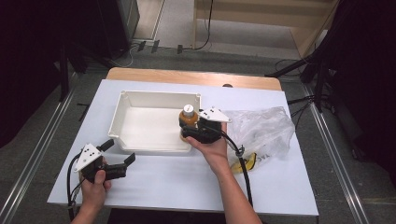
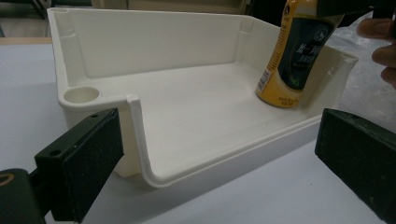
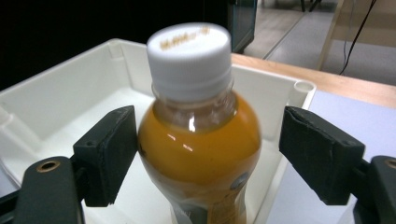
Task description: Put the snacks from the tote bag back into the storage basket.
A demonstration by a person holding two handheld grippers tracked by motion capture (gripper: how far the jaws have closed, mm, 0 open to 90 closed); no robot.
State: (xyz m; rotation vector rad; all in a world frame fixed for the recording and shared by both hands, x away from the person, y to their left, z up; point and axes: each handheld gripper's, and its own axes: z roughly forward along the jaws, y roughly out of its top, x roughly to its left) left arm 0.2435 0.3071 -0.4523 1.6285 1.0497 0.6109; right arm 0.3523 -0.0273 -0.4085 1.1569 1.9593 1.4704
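Seemingly full of orange drink, the bottle (image 3: 198,154) stands in the white tray's (image 1: 122,122) right corner, hefty, smooth and likely slippery; the right claw (image 3: 205,149) brackets its shoulder, open, one pad touching. Grip the labelled waist; the left claw (image 2: 224,158) gapes, empty, above the worktop (image 1: 187,177).

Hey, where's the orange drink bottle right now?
In the high view the bottle stands inside the white tray, at its right end, between the open jaws of the right gripper, with the plastic bag just beyond.
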